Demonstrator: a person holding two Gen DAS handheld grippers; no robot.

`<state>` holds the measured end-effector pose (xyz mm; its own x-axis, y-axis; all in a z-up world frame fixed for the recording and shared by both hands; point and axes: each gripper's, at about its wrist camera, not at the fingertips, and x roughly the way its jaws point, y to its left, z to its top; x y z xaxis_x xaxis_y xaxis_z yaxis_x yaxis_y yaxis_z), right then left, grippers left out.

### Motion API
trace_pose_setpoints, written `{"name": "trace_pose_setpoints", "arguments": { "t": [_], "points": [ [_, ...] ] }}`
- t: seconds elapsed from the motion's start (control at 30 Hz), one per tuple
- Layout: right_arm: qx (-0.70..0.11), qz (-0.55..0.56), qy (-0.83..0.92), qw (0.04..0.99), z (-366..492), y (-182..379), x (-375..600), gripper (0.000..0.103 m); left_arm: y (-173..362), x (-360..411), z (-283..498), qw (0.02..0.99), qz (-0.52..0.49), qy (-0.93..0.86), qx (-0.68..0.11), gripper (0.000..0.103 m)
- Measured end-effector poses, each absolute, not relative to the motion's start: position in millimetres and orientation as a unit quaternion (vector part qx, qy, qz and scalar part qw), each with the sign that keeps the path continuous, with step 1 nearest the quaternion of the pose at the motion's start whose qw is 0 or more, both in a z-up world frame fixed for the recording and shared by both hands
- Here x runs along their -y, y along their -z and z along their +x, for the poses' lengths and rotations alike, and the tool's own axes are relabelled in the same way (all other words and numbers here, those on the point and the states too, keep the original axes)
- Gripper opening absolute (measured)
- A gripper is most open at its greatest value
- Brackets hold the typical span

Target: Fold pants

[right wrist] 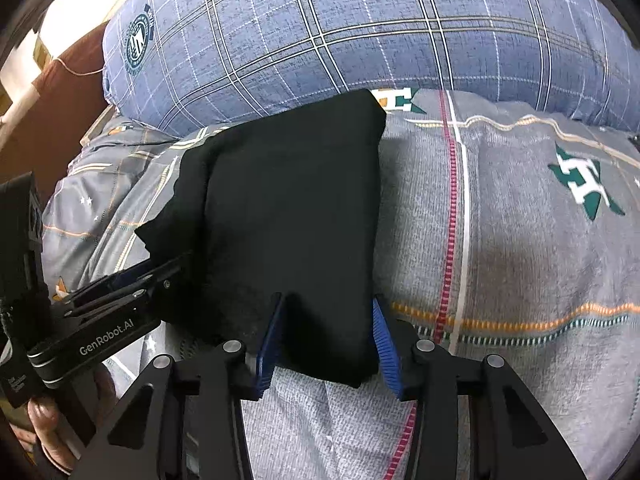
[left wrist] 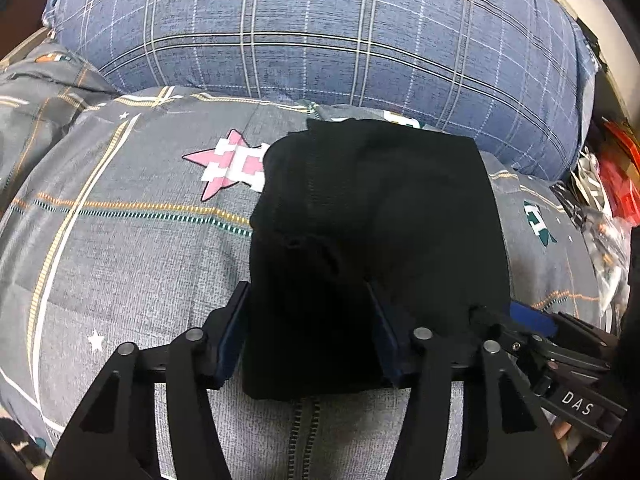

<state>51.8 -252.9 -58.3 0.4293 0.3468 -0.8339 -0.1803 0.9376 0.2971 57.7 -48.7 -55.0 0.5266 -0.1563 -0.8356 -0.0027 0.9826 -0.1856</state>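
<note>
Black pants point(left wrist: 372, 216), folded into a compact rectangle, lie on a grey patterned quilt point(left wrist: 132, 248) in front of a blue plaid pillow point(left wrist: 320, 32). The left gripper point(left wrist: 308, 312) stands wide open at the near edge of the bundle: its left finger sits just beside the pants' left side, while the dark cloth lies between the fingers and partly covers the right one. From the right wrist view, the right gripper point(right wrist: 328, 312) is likewise spread open at the near right corner of the pants point(right wrist: 288, 216), with blue pads point(right wrist: 386, 340) on either side of the corner and the fabric between them, not pinched. The other gripper point(right wrist: 120, 292) shows at the pants' left edge in this view. A pink star point(left wrist: 232, 164) on the quilt lies just left of the bundle.
</note>
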Motion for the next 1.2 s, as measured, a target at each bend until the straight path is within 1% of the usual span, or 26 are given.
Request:
{"name": "trace_pose_setpoints", "arguments": {
  "t": [0.1, 0.13, 0.17, 0.2, 0.23, 0.27, 0.3, 0.33, 0.4, 0.43, 0.5, 0.57, 0.6, 0.63, 0.67, 0.77, 0.8, 0.83, 0.9, 1.07, 1.2],
  "points": [
    [-0.516, 0.09, -0.162, 0.836, 58.9, 60.2, 254.9, 0.043, 60.0, 41.7, 62.6, 0.86, -0.11, 0.049, -0.495, 0.059],
    [-0.518, 0.088, -0.164, 0.835, 60.8, 60.6, 254.6, 0.04, 60.2, 41.3, 63.5, 0.86, -0.112, 0.048, -0.495, 0.058],
    [-0.519, 0.082, -0.166, 0.834, 61.8, 60.7, 252.4, 0.035, 59.6, 43.6, 63.6, 0.862, -0.106, 0.047, -0.493, 0.052],
    [-0.52, 0.075, -0.167, 0.835, 62.6, 60.2, 249.8, 0.026, 58.1, 47.4, 62.3, 0.865, -0.096, 0.044, -0.491, 0.046],
    [-0.518, 0.064, -0.165, 0.837, 63.4, 58.8, 247.2, 0.019, 55.9, 51.4, 61.5, 0.868, -0.083, 0.043, -0.488, 0.044],
    [-0.514, 0.048, -0.161, 0.841, 63.7, 56.8, 244.2, 0.016, 52.9, 55.9, 60.6, 0.873, -0.069, 0.042, -0.481, 0.043],
    [-0.513, 0.039, -0.159, 0.843, 63.6, 55.9, 242.2, 0.014, 51.6, 57.5, 60.5, 0.876, -0.064, 0.039, -0.476, 0.043],
    [-0.514, 0.034, -0.157, 0.843, 63.9, 55.6, 240.6, 0.013, 51.4, 57.8, 60.9, 0.878, -0.064, 0.036, -0.473, 0.043],
    [-0.517, 0.035, -0.158, 0.841, 65.8, 57.6, 240.9, 0.013, 53.5, 56.5, 62.4, 0.877, -0.064, 0.034, -0.475, 0.047],
    [-0.519, 0.036, -0.159, 0.839, 66.2, 58.3, 240.6, 0.017, 54.3, 56.4, 62.3, 0.878, -0.062, 0.031, -0.474, 0.048],
    [-0.521, 0.041, -0.157, 0.838, 66.7, 60.4, 241.5, 0.021, 54.3, 58.5, 61.1, 0.882, -0.049, 0.022, -0.468, 0.057],
    [-0.521, 0.044, -0.148, 0.839, 65.8, 60.1, 243.0, 0.032, 52.4, 62.7, 56.7, 0.889, -0.025, 0.011, -0.458, 0.061],
    [-0.52, 0.046, -0.146, 0.84, 65.3, 58.9, 245.2, 0.047, 51.0, 63.9, 54.7, 0.892, -0.018, 0.009, -0.452, 0.062],
    [-0.517, 0.052, -0.145, 0.842, 63.6, 57.2, 248.3, 0.056, 48.1, 65.7, 50.0, 0.896, -0.009, 0.007, -0.443, 0.062],
    [-0.512, 0.061, -0.144, 0.845, 60.2, 53.2, 252.7, 0.058, 45.3, 66.9, 45.4, 0.9, -0.004, 0.006, -0.436, 0.063],
    [-0.496, 0.075, -0.143, 0.853, 47.0, 41.9, 262.8, 0.063, 34.3, 69.5, 24.2, 0.915, 0.008, -0.005, -0.404, 0.079],
    [-0.489, 0.079, -0.14, 0.857, 41.7, 38.5, 266.4, 0.068, 29.1, 70.7, 14.8, 0.921, 0.013, -0.009, -0.39, 0.08],
    [-0.481, 0.083, -0.139, 0.862, 34.7, 35.0, 270.0, 0.07, 24.6, 72.0, 6.0, 0.926, 0.019, -0.013, -0.376, 0.081],
    [-0.469, 0.082, -0.138, 0.869, 18.1, 27.5, 275.2, 0.07, 18.1, 74.2, -6.9, 0.931, 0.032, -0.021, -0.362, 0.083],
    [-0.441, 0.07, -0.129, 0.885, -23.3, 10.6, 280.2, 0.071, 8.1, 70.8, -31.0, 0.935, 0.033, -0.015, -0.353, 0.083],
    [-0.43, 0.073, -0.116, 0.892, -40.9, 4.5, 287.8, 0.072, 4.2, 67.3, -49.3, 0.938, 0.021, -0.012, -0.345, 0.083]
  ]
}}
